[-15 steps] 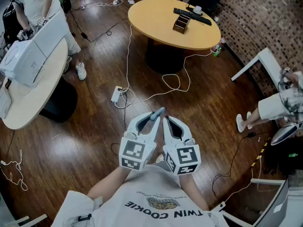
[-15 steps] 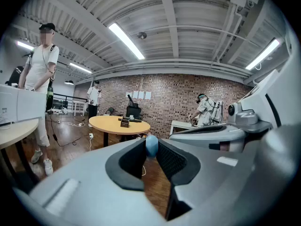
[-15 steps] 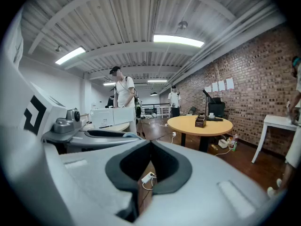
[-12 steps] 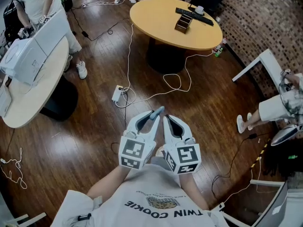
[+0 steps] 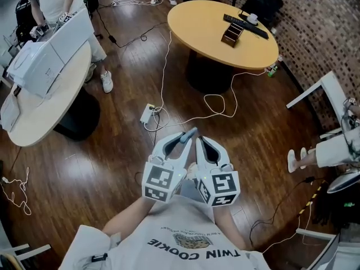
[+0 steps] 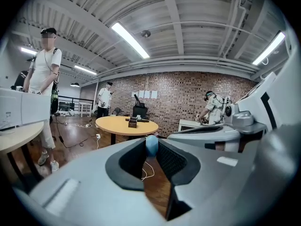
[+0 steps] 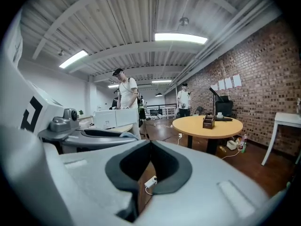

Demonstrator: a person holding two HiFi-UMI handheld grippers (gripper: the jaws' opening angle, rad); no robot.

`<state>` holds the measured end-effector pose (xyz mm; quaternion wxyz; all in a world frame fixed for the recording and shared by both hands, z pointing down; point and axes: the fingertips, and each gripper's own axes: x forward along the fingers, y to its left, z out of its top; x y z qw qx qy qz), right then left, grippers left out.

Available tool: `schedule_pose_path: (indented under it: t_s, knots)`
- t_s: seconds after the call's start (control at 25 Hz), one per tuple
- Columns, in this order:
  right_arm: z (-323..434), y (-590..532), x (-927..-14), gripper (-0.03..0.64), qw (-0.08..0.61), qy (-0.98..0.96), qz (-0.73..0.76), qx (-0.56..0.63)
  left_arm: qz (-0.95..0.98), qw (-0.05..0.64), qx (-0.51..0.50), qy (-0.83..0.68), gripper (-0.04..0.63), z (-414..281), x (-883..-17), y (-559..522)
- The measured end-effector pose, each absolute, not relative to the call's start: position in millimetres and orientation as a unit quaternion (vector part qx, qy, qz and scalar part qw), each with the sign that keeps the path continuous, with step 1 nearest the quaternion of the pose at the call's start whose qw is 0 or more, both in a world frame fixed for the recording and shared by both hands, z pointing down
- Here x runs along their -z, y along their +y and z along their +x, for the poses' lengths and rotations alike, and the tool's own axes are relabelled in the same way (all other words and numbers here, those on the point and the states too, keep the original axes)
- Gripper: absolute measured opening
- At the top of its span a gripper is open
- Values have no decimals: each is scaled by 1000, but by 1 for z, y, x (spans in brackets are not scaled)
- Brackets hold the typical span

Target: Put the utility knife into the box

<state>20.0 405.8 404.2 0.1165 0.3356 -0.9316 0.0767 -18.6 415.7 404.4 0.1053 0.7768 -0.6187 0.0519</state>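
Observation:
My left gripper (image 5: 188,135) is held close in front of the person's chest, shut on the utility knife (image 5: 186,135), whose blue-grey end pokes out past the fingertips. In the left gripper view that rounded blue end (image 6: 151,145) sits pinched between the dark pads. My right gripper (image 5: 198,142) is pressed alongside the left one, shut with nothing in it; its pads meet at the tips (image 7: 150,143). The small brown wooden box (image 5: 230,36) stands far ahead on the round yellow table (image 5: 208,27), and also shows small as the box (image 6: 133,122) and the box (image 7: 208,122).
A black bar (image 5: 245,26) and a white cup lie behind the box. A white power strip (image 5: 148,113) and trailing cables cross the wooden floor ahead. An oval table with a white machine (image 5: 39,61) is at the left. People stand at the far left and sit at the right.
The head view has shifted, so the round table and floor sit a little further right and lower. Both grippers keep the same pose, the knife still in the left one.

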Motion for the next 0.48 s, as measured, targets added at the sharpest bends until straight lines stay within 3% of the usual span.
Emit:
schedule_pose_path:
  t_s: [0.48]
  knots:
    - [42, 276, -411, 2, 115, -938, 313, -96, 765, 107, -73, -630, 74, 4, -406, 285]
